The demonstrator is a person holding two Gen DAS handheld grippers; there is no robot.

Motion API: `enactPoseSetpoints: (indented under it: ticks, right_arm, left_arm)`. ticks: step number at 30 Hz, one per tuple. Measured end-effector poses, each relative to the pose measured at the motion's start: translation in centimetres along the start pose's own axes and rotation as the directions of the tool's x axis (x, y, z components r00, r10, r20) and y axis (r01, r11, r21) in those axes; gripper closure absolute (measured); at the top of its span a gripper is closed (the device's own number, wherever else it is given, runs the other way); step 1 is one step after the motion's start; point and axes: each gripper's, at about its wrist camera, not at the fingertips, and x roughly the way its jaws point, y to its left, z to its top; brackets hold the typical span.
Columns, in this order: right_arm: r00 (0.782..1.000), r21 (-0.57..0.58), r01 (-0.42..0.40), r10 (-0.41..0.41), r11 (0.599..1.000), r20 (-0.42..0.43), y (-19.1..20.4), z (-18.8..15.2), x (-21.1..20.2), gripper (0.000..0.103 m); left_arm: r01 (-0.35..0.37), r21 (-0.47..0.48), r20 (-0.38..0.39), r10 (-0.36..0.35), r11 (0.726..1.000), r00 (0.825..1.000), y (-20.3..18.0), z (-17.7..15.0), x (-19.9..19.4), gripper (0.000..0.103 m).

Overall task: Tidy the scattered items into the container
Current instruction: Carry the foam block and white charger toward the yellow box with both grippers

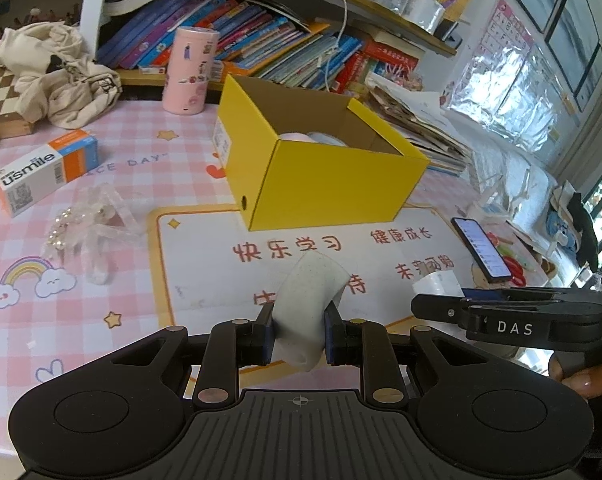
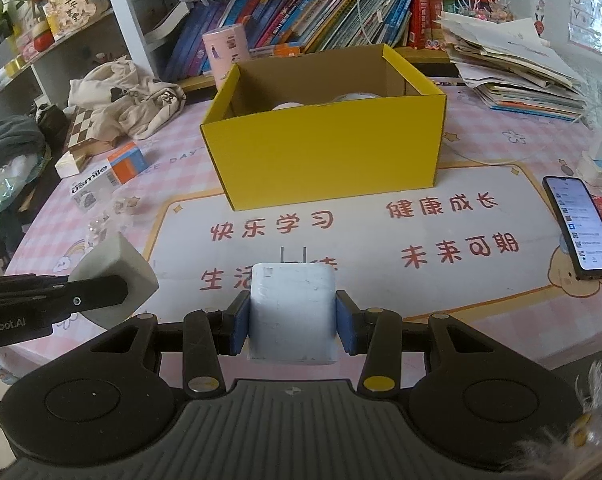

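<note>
**Both grippers loaded, yellow box ahead**

Now the left gripper (image 1: 299,330) is clenched on a pale grey sponge block (image 1: 309,304), a soft, finely pitted piece squeezed narrow where the blue pads bite it. Its long axis runs away from the camera toward 12 o'clock and leans slightly to 1 o'clock, the free end flaring wider than the pinched part. In the right wrist view the same block (image 2: 115,272) shows at 9 o'clock as a matte, blunt-cornered slab.

The right gripper (image 2: 293,326) grasps a white charger plug (image 2: 292,312), a smooth, hard, boxy shape with rounded edges and scuffed faces. Its two thin metal prongs (image 2: 293,254) point straight toward 12 o'clock, at the box.

Beyond both, at 12 o'clock, stands the yellow cardboard box (image 2: 325,156), open-topped, rectangular, brown inside, with pale rounded things partly visible within. It sits on a glossy pink checked table mat (image 2: 481,312). At 9 to 10 o'clock in the left wrist view lie a white and orange toothpaste carton (image 1: 45,172) and a crinkled clear plastic wrapper (image 1: 93,232); a phone (image 2: 581,228) rests at 3 o'clock in the right wrist view.
</note>
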Motion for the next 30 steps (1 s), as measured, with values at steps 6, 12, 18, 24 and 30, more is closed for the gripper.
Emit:
enactPoseSetpoints:
  ticks: [6,12,18,24,30]
  right_arm:
    - [1.000,-0.003,0.016,-0.016,1.000,0.007,-0.5,0.0,-0.4,0.062]
    - [1.000,-0.007,0.028,-0.028,1.000,0.012,-1.0,0.1,-0.5,0.062]
    - [1.000,-0.005,0.029,-0.029,1.000,0.010,-1.6,0.4,-0.3,0.062]
    - [1.000,-0.010,0.021,-0.021,1.000,-0.001,-2.2,0.9,0.2,0.062]
    - [1.000,-0.031,0.024,-0.024,0.999,-0.002,-2.6,1.5,0.6,0.062]
  left_arm:
    - [0.024,0.022,-0.005,-0.024,0.999,1.000,-1.0,0.4,0.6,0.081]
    - [0.037,0.028,-0.010,-0.037,0.999,0.999,-1.5,0.6,1.2,0.081]
    - [0.036,0.027,-0.013,-0.036,0.999,0.999,-1.8,1.0,1.8,0.081]
    - [0.028,0.019,-0.019,-0.028,0.999,0.999,-2.0,1.3,2.5,0.081]
    - [0.025,0.018,-0.023,-0.025,1.000,0.999,-2.4,1.7,3.2,0.081]
